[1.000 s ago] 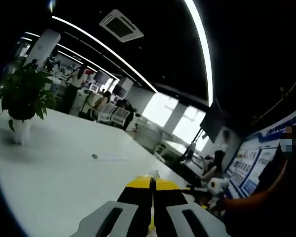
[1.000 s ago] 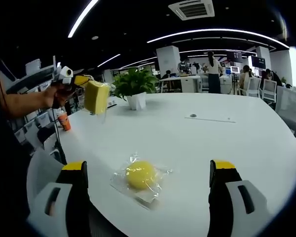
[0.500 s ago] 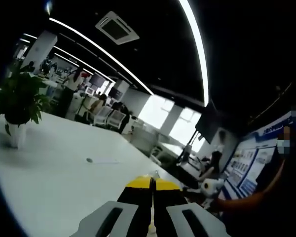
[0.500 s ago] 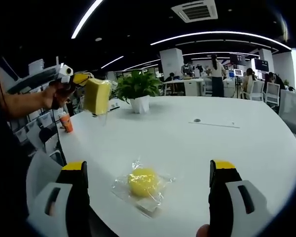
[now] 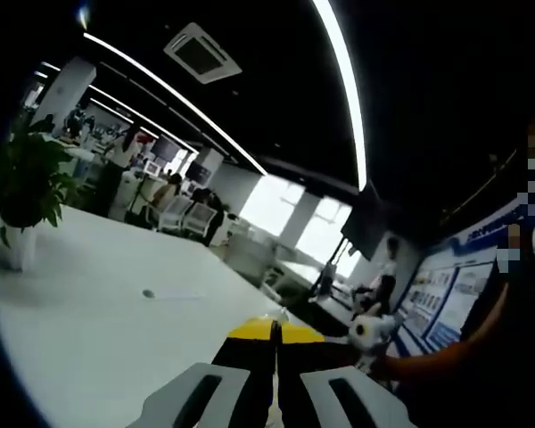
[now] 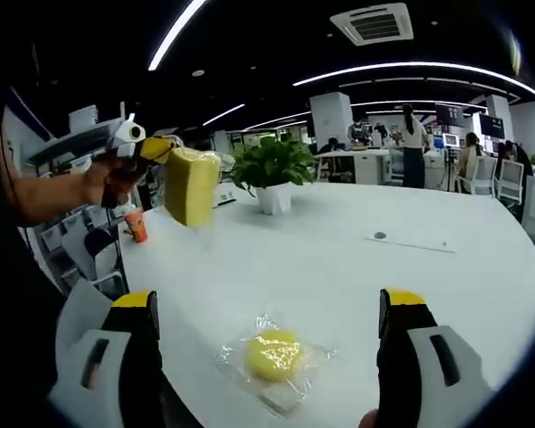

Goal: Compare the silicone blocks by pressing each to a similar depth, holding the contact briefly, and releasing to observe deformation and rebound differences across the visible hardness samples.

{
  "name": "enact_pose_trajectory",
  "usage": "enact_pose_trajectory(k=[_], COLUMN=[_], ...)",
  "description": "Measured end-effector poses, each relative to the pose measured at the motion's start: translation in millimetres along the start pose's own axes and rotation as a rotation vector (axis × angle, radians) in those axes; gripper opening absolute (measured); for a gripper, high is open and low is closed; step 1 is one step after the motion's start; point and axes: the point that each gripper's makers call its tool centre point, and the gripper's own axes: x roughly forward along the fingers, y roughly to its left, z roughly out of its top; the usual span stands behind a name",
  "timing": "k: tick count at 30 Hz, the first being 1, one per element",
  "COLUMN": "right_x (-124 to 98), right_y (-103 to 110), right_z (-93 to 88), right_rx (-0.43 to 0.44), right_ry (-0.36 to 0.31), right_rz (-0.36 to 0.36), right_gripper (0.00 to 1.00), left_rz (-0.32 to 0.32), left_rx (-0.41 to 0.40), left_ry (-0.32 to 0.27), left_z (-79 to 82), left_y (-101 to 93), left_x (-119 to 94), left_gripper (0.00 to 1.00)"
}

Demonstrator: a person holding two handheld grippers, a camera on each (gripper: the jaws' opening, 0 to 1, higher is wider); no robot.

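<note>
In the right gripper view the right gripper has its jaws spread wide, with nothing between them. On the white table just ahead lies a round yellow block in a crinkled clear wrapper, its near edge cut off low in the view. Up at the left, the left gripper is held off the table in a hand and is clamped on a yellow slab, also wrapped in clear film (how deep the jaws bite is hard to make out). A potted plant stands farther back on the table, and a small orange bottle sits near the table's left edge.

In the left gripper view the left gripper shows its yellow tips pressed close together; the slab itself is hidden behind them. The plant is at the far left, partly cut off
</note>
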Motion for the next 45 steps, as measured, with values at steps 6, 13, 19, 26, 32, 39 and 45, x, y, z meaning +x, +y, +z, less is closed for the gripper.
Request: enact_pose_trajectory(k=[6, 13, 19, 26, 32, 39, 45], right_x=[11.6, 23.8, 28.6, 32.8, 34.1, 34.4, 36.5], right_y=[9.8, 28.2, 39.7, 45.7, 58.1, 66.9, 79.1], right_z=[5.1, 9.7, 25.4, 42.0, 47.5, 46.8, 43.4], right_rx=[0.003, 0.005, 0.045, 0.046, 0.02, 0.016, 0.001], right_ry=[-0.009, -0.013, -0.062, -0.082, -0.07, -0.055, -0.027], right_rz=[0.033, 0.086, 0.144, 0.194, 0.269, 0.347, 0.42], right_gripper=[0.96, 0.96, 0.96, 0.94, 0.86, 0.72, 0.63], left_rz=[-0.021, -0.056, -0.095, -0.128, -0.154, -0.178, -0.189], left_rx=[-0.009, -0.033, -0.048, -0.072, -0.073, -0.079, -0.105], left_ry=[0.013, 0.015, 0.016, 0.007, 0.004, 0.003, -0.01], left_z=[-10.5, -18.4, -24.2, -25.7, -22.6, -23.1, -23.3], left_y=[-5.0, -16.0, -25.4, -36.6, -46.3, -52.1, -55.1], left_x=[4.7, 10.7, 16.5, 21.1, 22.5, 18.4, 18.0], left_gripper=[0.0, 0.0, 0.0, 0.0, 0.0, 0.0, 0.0])
